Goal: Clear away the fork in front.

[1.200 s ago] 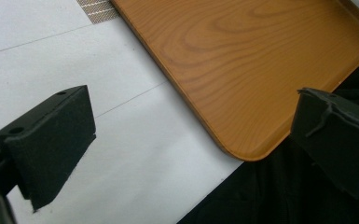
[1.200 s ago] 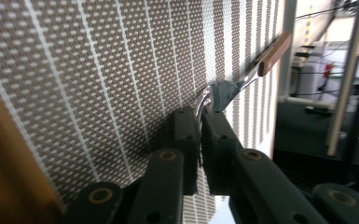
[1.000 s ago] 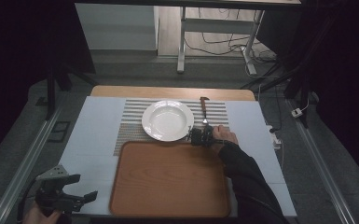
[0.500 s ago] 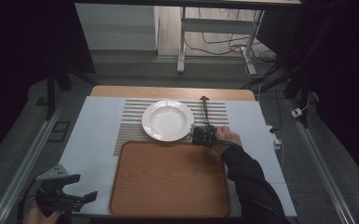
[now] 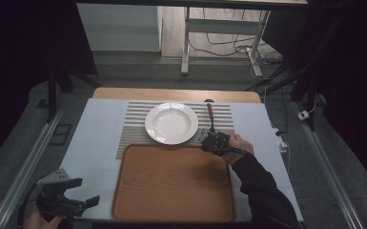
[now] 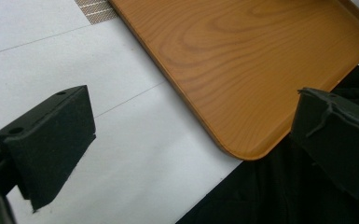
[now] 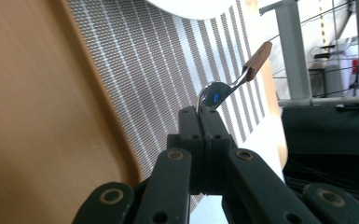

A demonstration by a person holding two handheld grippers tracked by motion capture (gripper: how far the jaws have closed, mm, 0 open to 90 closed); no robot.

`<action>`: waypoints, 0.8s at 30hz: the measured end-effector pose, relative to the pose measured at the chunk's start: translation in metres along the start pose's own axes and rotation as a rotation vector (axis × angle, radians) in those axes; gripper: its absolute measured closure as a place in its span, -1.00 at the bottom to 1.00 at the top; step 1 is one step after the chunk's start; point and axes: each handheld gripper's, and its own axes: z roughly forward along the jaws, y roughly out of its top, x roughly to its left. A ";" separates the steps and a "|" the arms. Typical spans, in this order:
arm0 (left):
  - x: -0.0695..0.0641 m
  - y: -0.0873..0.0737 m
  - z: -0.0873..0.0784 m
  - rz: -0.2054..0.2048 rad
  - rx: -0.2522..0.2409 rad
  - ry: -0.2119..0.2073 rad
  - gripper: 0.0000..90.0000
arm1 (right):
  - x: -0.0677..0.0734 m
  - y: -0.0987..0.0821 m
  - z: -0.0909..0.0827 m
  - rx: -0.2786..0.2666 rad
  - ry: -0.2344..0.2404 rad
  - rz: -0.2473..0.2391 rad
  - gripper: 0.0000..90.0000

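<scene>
So the metal spoon with the brown wooden handle is pinched by its bowl end between the black jaws of the right gripper, which are squeezed tight together on it. The handle sticks out away from the gripper, tilted up off the grey striped placemat. From the high view, the spoon sits just right of the white round deep plate, handle pointing toward the far edge of the table, and the right gripper is right at the near edge of the placemat, beside the far right corner of the brown wooden tray.

The plate rests on the placemat, and the tray lies just in front of it on the white table covering.

The left gripper is way off at the near left corner of the table, well apart from everything. Its black padded jaws stand wide apart with nothing between them, just white covering and the corner of the tray beyond.
</scene>
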 end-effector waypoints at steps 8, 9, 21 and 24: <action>-0.001 0.000 0.000 0.009 0.001 -0.004 -1.00 | -0.005 -0.015 -0.024 -0.073 0.048 0.148 0.99; -0.001 0.000 0.000 0.010 0.001 -0.004 -1.00 | -0.005 -0.015 -0.024 -0.073 0.048 0.148 0.99; -0.003 0.004 0.000 0.036 -0.026 -0.023 -1.00 | -0.016 -0.041 -0.060 -0.313 0.241 0.428 0.99; -0.005 0.008 0.003 0.061 -0.026 -0.047 -1.00 | -0.016 -0.046 -0.066 -0.349 0.272 0.460 0.99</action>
